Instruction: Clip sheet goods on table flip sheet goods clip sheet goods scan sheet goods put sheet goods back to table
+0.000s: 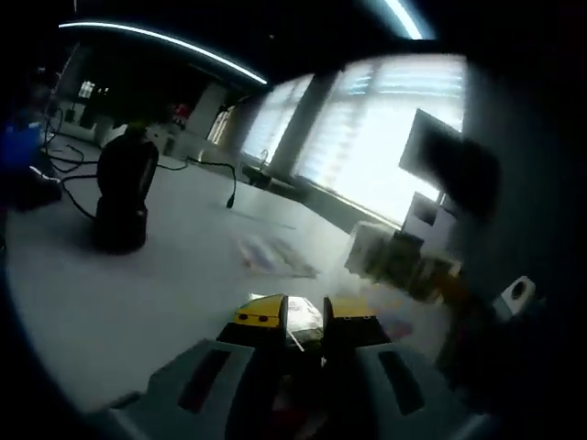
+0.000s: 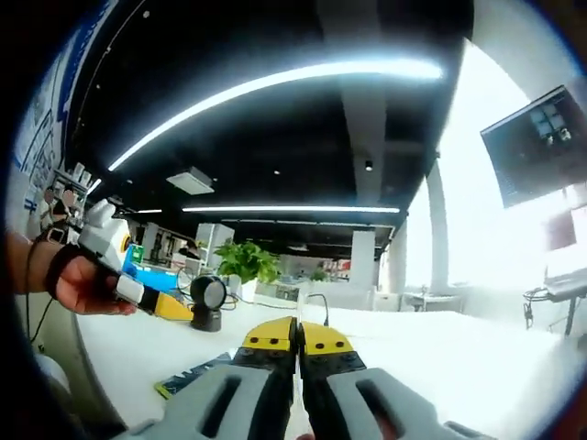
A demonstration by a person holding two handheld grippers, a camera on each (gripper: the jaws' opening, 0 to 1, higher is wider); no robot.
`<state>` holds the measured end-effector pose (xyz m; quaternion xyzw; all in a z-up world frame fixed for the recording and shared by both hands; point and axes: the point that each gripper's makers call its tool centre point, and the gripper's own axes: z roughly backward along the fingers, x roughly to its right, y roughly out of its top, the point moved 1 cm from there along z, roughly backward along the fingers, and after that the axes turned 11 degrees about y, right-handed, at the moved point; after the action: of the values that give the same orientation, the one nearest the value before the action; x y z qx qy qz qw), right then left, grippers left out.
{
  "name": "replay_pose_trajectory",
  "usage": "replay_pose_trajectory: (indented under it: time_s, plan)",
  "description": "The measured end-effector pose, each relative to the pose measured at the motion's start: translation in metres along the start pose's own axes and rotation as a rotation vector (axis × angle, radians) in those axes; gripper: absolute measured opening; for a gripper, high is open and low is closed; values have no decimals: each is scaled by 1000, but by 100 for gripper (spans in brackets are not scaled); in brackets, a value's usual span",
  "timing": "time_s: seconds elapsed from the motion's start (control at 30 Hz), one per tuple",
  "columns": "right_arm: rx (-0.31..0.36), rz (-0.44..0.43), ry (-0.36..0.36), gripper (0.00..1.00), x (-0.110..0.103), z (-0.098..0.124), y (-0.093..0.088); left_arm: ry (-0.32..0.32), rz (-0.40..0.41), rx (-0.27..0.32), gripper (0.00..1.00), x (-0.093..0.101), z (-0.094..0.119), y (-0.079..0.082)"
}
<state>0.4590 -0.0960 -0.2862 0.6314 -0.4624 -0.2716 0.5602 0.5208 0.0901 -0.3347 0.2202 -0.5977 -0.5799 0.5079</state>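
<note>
In the left gripper view, a black scanner on a stand sits at the left of the white table, a blurred sheet good lies flat mid-table, and the left gripper pinches a thin pale sheet between its 2 yellow-tipped jaws. The right gripper view shows a hand holding the other gripper at left, near the scanner, a dark flat sheet on the table's near edge, and the right gripper with jaws pressed together, a thin white edge in the seam.
</note>
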Motion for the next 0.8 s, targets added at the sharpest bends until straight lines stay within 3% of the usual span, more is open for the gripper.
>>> replay_pose_trajectory:
  time_s: [0.13,0.47,0.63,0.8]
  plan:
    - [5,-10,-20,0,9,3,1,43,-85,48,8,-13,1,0]
    - [34,-102,-71,0,26,11,-2,126,-113,103,6,-40,4,-6]
    - [52,-144,-103,0,34,15,-3,188,-173,130,6,-59,6,-9]
    - [73,-197,-152,0,43,20,-7,210,-207,143,6,-67,6,-10]
